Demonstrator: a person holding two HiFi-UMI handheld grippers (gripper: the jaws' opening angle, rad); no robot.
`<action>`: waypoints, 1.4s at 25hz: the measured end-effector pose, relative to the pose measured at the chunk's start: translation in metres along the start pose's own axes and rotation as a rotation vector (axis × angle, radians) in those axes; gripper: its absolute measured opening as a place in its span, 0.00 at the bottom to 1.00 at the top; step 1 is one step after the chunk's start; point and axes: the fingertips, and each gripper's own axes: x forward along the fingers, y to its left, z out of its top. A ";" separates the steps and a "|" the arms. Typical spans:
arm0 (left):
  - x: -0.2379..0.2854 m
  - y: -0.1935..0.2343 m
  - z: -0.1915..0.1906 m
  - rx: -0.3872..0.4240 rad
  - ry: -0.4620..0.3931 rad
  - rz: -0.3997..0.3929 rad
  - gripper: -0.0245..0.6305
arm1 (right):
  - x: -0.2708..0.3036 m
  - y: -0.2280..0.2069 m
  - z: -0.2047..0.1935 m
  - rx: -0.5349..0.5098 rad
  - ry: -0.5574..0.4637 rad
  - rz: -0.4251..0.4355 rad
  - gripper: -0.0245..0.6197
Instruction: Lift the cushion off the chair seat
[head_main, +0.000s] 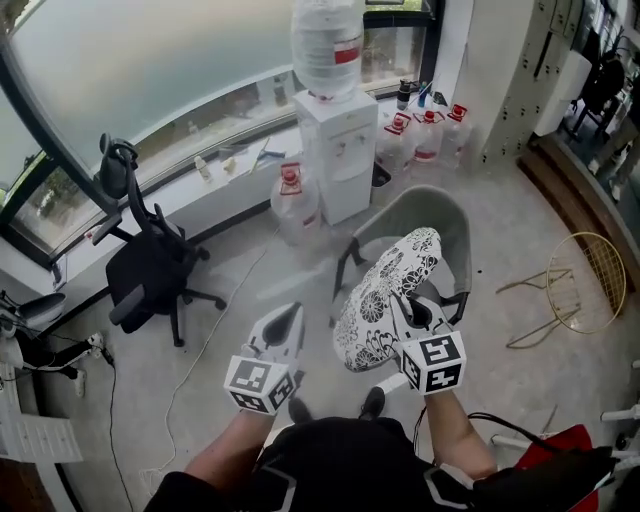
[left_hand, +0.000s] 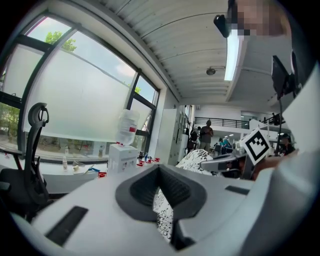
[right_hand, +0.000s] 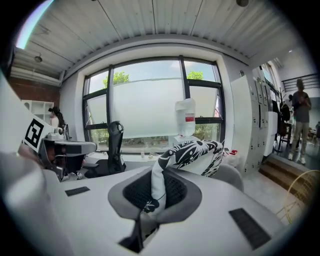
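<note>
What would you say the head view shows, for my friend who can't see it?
The right gripper clamps a black-and-white flower-patterned cushion, held above the grey plastic shell chair. The left gripper hangs beside the cushion's left edge, with a gap between them. Behind stand a white water dispenser and a black office chair.

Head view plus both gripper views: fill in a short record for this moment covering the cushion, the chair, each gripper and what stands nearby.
cushion: black-and-white patterned cushion, raised, appears clear of the seat
chair: grey chair, behind and below the cushion
right gripper: right gripper shut on the cushion's edge
left gripper: left gripper, jaws a narrow gap apart, holding nothing, beside the cushion without touching it
nearby: water dispenser; black office chair
</note>
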 end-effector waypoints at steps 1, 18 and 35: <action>-0.004 0.004 0.003 0.003 -0.006 0.004 0.05 | 0.000 0.007 0.005 -0.003 -0.008 0.005 0.08; -0.050 0.049 0.028 0.032 -0.053 0.049 0.05 | 0.009 0.081 0.050 -0.073 -0.091 0.091 0.08; -0.049 0.042 0.052 0.017 -0.090 0.047 0.05 | -0.005 0.079 0.082 -0.064 -0.185 0.083 0.07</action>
